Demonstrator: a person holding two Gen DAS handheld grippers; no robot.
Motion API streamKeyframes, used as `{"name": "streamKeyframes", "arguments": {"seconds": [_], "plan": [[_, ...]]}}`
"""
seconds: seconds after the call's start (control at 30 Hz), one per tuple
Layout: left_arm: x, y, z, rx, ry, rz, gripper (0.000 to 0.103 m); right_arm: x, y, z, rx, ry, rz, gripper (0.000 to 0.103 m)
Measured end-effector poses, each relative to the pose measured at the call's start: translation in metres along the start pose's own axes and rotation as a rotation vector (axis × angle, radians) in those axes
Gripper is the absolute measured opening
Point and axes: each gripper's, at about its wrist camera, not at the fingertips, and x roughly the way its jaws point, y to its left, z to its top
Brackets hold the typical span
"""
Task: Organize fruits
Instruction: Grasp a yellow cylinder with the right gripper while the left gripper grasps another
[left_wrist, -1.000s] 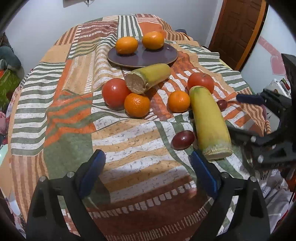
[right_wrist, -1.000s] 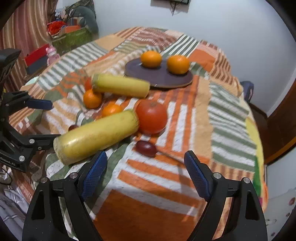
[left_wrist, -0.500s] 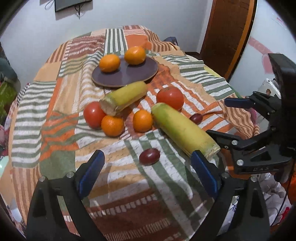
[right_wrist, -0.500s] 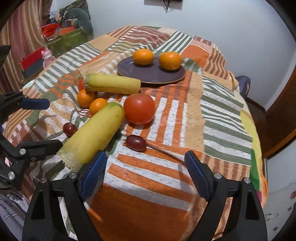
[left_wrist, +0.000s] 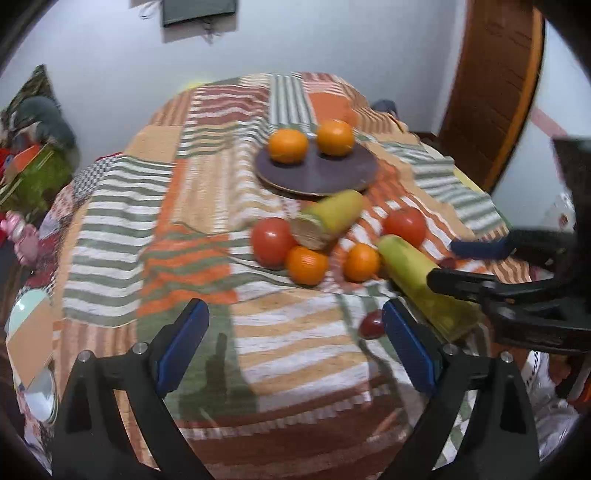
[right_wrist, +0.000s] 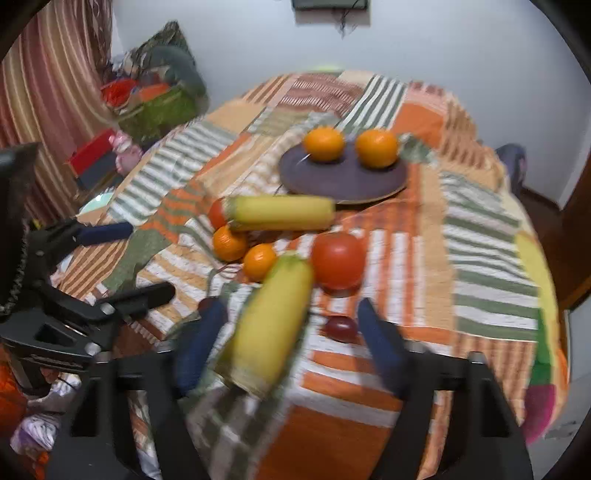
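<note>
A dark purple plate (left_wrist: 317, 177) at the table's far side holds two oranges (left_wrist: 288, 145). In front of it lie two yellow-green cut stalks (left_wrist: 332, 218) (right_wrist: 273, 321), two tomatoes (left_wrist: 272, 240) (right_wrist: 338, 259), two more oranges (left_wrist: 306, 264) and two small dark red fruits (left_wrist: 371, 324) (right_wrist: 340, 328). My left gripper (left_wrist: 295, 343) is open and empty above the near cloth. My right gripper (right_wrist: 291, 339) is open, with the near stalk's cut end between its fingers, not gripped. Each gripper also shows in the other's view (left_wrist: 491, 266) (right_wrist: 122, 258).
A patchwork striped cloth (left_wrist: 122, 236) covers the round table. A wooden door (left_wrist: 491, 92) stands at the right. Cushions, boxes and toys (right_wrist: 155, 96) and a striped curtain (right_wrist: 44, 85) are at the left. A pale bowl (left_wrist: 22, 314) sits past the table's left edge.
Both grippers have pulled back and tilted up, so the wall shows more. My right gripper has shifted left, and the near stalk now lies between its fingers. The fruit has not moved.
</note>
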Motion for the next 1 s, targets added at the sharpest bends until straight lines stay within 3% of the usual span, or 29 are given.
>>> {"name": "streamKeyframes", "arguments": {"seconds": [0.03, 0.27, 0.43, 0.6, 0.8, 1.0], "plan": [[-0.002, 0.006, -0.001, -0.018, -0.007, -0.004, 0.096, 0.01, 0.0, 0.002, 0.015, 0.024, 0.013, 0.034], [-0.003, 0.02, -0.008, -0.055, -0.01, -0.009, 0.096, 0.034, 0.0, 0.014, 0.062, 0.087, 0.012, 0.035], [-0.002, 0.016, -0.01, -0.037, -0.016, -0.019, 0.096, 0.036, -0.008, 0.014, 0.104, 0.13, 0.048, 0.046], [0.0, 0.013, -0.01, -0.025, -0.019, -0.024, 0.096, 0.052, 0.002, 0.013, 0.063, 0.211, 0.058, 0.05], [0.003, 0.013, -0.005, -0.014, -0.017, -0.011, 0.096, 0.05, 0.001, 0.012, 0.05, 0.187, 0.052, 0.043], [0.007, 0.011, 0.011, 0.018, -0.008, -0.001, 0.096, 0.024, -0.006, 0.015, 0.054, 0.052, 0.017, 0.037]]}}
